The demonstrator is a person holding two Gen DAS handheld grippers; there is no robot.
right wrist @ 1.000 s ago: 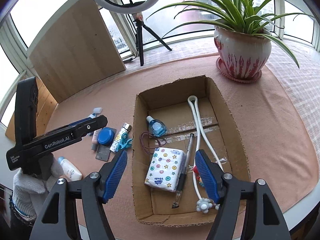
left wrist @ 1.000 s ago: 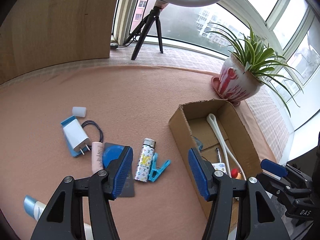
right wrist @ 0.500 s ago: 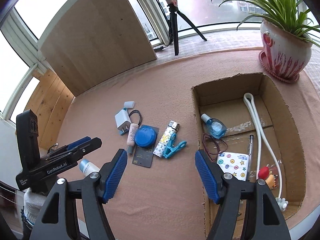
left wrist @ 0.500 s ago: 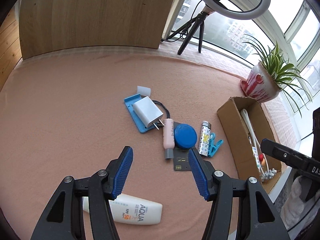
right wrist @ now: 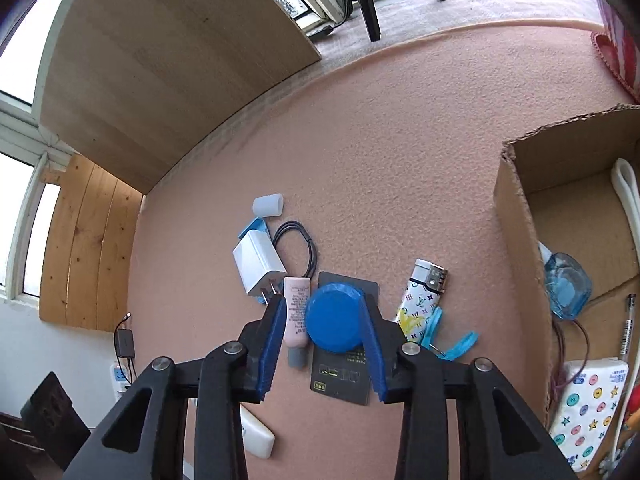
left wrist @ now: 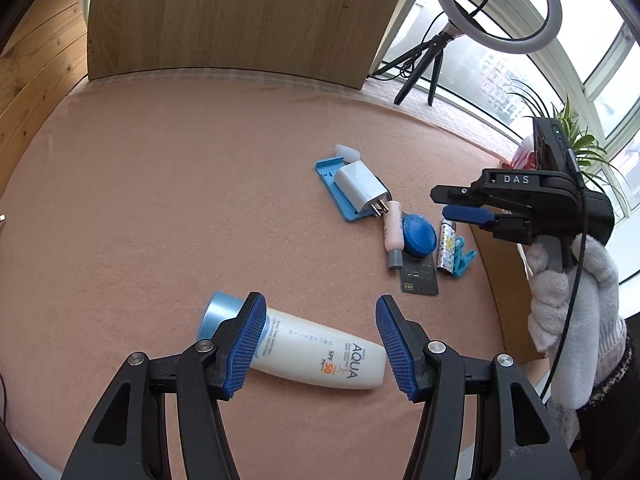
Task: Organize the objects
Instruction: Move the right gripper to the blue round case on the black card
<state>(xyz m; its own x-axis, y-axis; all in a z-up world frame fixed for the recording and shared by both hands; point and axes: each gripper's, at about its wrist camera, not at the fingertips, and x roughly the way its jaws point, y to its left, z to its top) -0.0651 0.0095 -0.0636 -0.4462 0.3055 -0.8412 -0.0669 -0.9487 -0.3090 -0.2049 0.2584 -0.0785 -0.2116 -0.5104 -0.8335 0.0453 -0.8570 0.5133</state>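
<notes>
A white AQUA sunscreen tube (left wrist: 316,354) with a light blue cap lies on the pink cloth. My left gripper (left wrist: 320,344) is open just above it, one finger at each side. My right gripper (right wrist: 322,340) is open over a cluster of small things: a round blue lid (right wrist: 334,322) on a dark card (right wrist: 340,376), a pink tube (right wrist: 297,316), a white charger (right wrist: 258,266), a patterned lighter (right wrist: 422,296) and a blue clip (right wrist: 448,340). The lid sits between its fingers. The right gripper shows from the side in the left wrist view (left wrist: 460,206).
An open cardboard box (right wrist: 516,240) stands at the right, holding a tissue pack (right wrist: 588,404), a blue bottle (right wrist: 566,288), a pen and a white cord. A wooden board (left wrist: 240,16), a ring light (left wrist: 496,4) and a potted plant (left wrist: 576,140) stand at the back.
Both grippers swung left and lowered. The left one came down over the sunscreen tube. The right one left the box and came down over the blue lid.
</notes>
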